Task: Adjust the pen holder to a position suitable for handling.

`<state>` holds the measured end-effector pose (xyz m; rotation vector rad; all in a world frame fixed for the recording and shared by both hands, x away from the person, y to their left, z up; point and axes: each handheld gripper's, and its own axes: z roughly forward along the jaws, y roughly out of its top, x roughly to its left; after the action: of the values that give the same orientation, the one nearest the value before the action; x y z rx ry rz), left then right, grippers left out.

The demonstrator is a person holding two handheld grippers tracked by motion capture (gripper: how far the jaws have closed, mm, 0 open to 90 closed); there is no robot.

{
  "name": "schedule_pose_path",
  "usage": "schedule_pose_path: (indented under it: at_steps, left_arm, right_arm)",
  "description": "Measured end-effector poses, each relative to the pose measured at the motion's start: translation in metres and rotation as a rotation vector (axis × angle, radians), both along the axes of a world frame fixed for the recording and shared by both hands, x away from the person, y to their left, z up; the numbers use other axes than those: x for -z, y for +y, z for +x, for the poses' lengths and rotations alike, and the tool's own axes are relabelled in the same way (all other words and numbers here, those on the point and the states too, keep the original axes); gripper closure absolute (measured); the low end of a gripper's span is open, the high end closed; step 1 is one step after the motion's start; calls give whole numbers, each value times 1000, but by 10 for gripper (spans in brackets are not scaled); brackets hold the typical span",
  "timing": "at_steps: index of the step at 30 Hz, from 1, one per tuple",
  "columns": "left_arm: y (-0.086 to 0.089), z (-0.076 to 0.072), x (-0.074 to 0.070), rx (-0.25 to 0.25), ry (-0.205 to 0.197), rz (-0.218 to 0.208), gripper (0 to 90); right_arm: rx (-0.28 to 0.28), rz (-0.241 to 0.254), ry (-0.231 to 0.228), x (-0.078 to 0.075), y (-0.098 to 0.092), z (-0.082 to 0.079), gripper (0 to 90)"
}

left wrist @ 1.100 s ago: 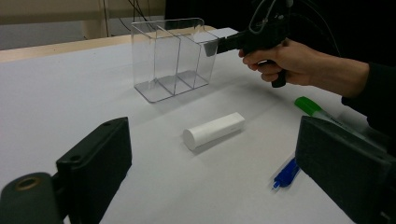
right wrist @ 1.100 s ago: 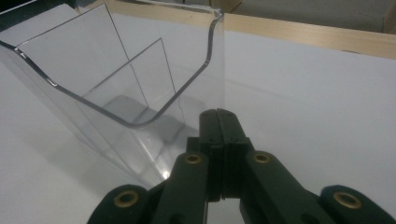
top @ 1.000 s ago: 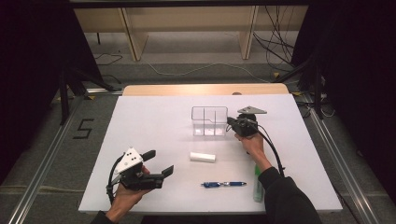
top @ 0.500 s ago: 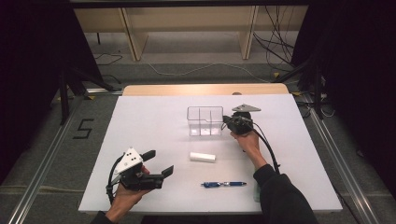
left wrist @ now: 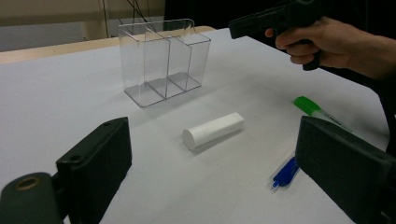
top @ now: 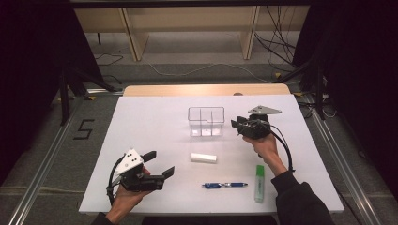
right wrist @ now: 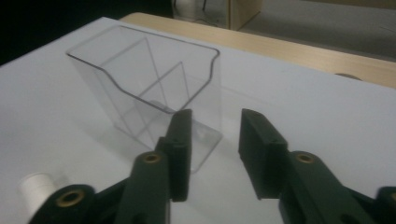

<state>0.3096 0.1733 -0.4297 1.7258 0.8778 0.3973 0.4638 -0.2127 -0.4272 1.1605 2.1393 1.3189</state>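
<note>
**Right gripper lets go beside the clear organizer**

Pulled back from the clear organizer [top: 206, 121], the right gripper [top: 238, 125] now hangs just off its right end; its jaws have just been opening and stand partly apart with nothing between them. Uncovered by that move, a green marker [top: 259, 182] lies near the right forearm. Low at the table's [top: 155, 117] near left, the left gripper [top: 159, 165] gapes wide and empty. Between them lie a white cylinder [top: 203, 158] and a blue pen [top: 225, 185].
</note>
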Motion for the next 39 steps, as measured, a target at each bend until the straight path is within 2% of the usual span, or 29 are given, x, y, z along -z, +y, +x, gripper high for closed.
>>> schedule_pose_path:
  at_steps: [3,5,7,8,9,13,18,22,27,33,39]
  left_arm:
    - [0,0,1,-3,0,3,103]
    - [0,0,0,-2,-2,4,103]
    - [0,0,0,-2,-4,4,103]
    - [0,0,0,-2,-4,7,103]
    - [0,0,0,-1,-5,9,103]
    - [0,-1,0,-2,-8,4,103]
    - [0,-1,-1,-1,-9,7,102]
    - [-1,0,0,0,-4,8,102]
    - [0,1,1,-2,1,7,102]
    - [-1,1,1,0,0,7,102]
    - [-2,1,1,4,3,8,102]
  right_arm:
    - [-36,-1,14,-10,1,-12,500]
    - [-89,-14,29,-16,5,-24,437]
    - [-104,-17,35,-18,7,-29,424]
    - [-138,-18,40,-21,10,-35,404]
    - [-138,-18,40,-21,10,-35,404]
    - [-198,-34,55,-23,17,-47,373]
    - [-241,-89,50,-21,23,-58,343]
    - [-269,-114,53,-20,25,-65,325]
    - [-307,-138,72,-19,28,-72,309]
    - [-349,-198,94,-13,33,-80,304]
    - [-409,-224,122,-7,36,-87,283]
